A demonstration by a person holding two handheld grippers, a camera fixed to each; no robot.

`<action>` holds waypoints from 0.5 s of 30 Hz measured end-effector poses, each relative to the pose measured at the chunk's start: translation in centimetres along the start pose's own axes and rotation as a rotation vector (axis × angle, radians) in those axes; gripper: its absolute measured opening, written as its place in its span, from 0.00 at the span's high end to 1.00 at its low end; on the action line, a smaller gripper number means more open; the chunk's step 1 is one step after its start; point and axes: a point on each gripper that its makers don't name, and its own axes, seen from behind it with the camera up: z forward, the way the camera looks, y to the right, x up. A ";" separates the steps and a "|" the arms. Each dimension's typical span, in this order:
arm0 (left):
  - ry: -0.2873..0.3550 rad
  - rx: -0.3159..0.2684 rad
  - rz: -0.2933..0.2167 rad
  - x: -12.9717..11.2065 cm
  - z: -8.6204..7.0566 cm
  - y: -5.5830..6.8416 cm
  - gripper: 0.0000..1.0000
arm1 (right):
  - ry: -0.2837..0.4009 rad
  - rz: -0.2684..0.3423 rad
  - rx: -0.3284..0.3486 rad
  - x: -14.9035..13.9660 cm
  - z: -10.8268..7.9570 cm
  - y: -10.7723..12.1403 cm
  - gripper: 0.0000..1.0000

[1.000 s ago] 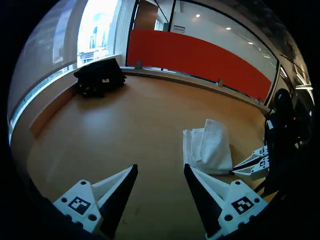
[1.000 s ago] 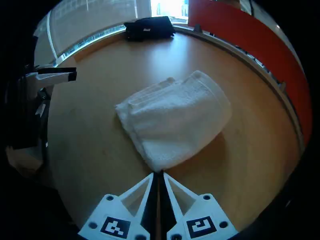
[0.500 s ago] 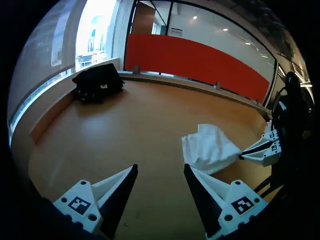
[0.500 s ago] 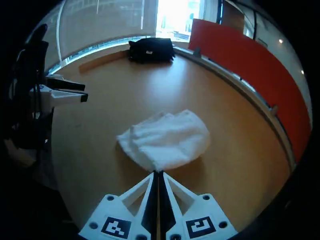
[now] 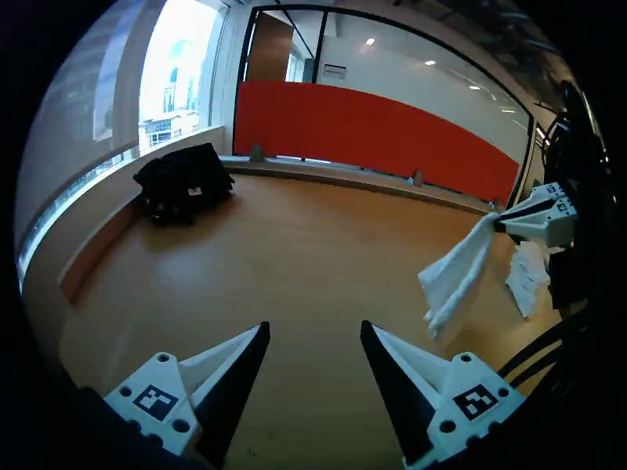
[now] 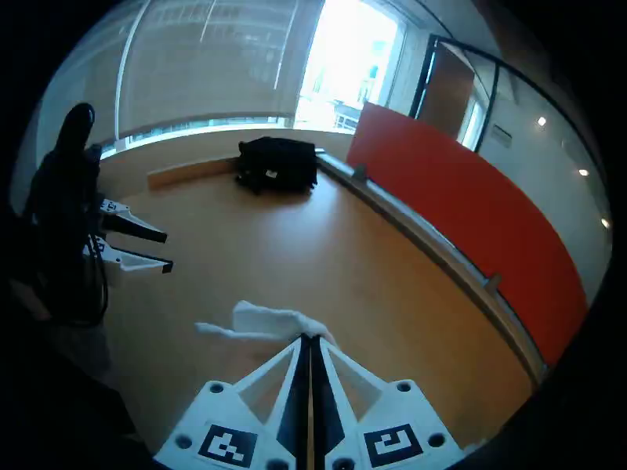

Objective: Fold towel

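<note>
Broad orange-brown wooden tabletop (image 5: 298, 251) runs to a long red partition panel (image 5: 376, 133), with a black fabric bag (image 5: 182, 182) at the far window edge.

Change noted: one second ago the white terry towel (image 5: 458, 274) lay as a folded bundle flat on the wood. It now hangs clear of the surface, loose and partly opened, from the right gripper (image 6: 311, 338). That gripper's fingers are closed tight together with an edge of the cloth pinched between them.

The left gripper (image 5: 313, 325) stands wide apart, holding nothing, well apart from the towel.

Assessment: the bundle has been shaken out, so folding effectively restarts. The free hanging end likely needs the left gripper next.
</note>
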 end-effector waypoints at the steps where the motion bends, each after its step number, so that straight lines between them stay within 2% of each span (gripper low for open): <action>1: 0.002 -0.003 0.002 0.2 0.0 0.1 0.15 | 0.005 -0.002 -0.005 0.4 -0.4 0.4 0.98; 8: 0.019 -0.025 0.015 1.3 0.0 0.8 0.15 | 0.021 -0.001 -0.048 1.8 -2.5 3.0 0.98; 15: 0.024 -0.042 0.032 1.8 0.1 1.5 0.15 | 0.017 -0.004 -0.082 1.8 -3.4 4.8 0.98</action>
